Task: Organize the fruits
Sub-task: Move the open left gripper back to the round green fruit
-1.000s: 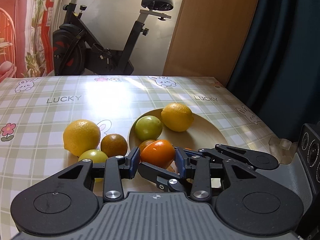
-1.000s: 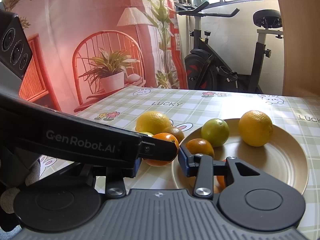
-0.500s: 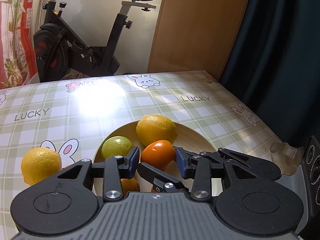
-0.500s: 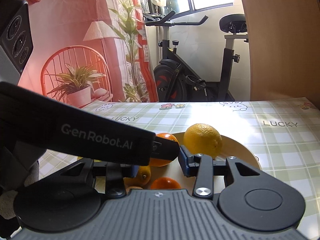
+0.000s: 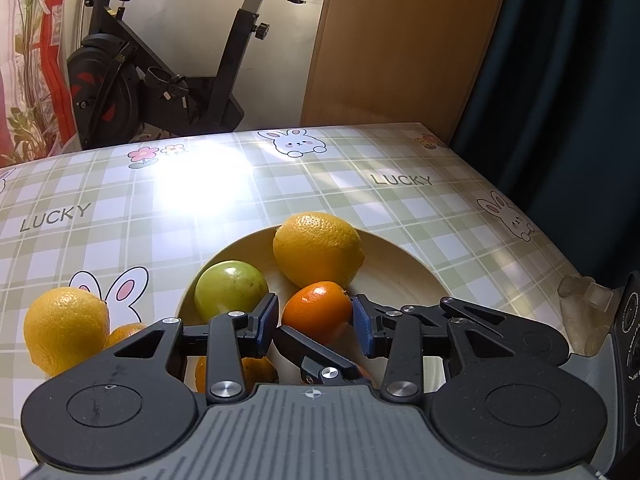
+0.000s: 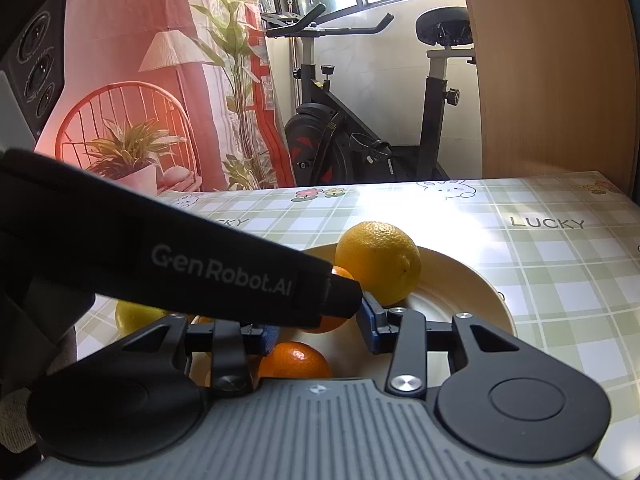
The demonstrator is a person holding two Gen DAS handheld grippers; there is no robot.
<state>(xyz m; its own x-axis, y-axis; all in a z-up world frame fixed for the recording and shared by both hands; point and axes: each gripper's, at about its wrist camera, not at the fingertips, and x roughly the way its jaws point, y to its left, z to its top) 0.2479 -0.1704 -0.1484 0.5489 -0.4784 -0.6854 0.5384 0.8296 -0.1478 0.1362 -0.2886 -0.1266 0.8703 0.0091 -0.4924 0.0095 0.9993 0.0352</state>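
Tangerine (image 5: 317,311) is sitting between both tools over the plate (image 5: 404,276): we are pinching it with the left tool (image 5: 315,322) and the right tool (image 6: 320,326), sharing it so it lands gently beside the lemon (image 5: 318,249), toward the surface's far right corner.

Plate (image 5: 404,276) on the table (image 5: 120,216) holds a lemon (image 5: 318,250) at its back, green fruit (image 5: 230,290) left of that, small orange (image 5: 316,310) in front. Second lemon (image 5: 64,334) off the plate — to its left. Exercise bike (image 5: 160,80) behind the plate, past the table.
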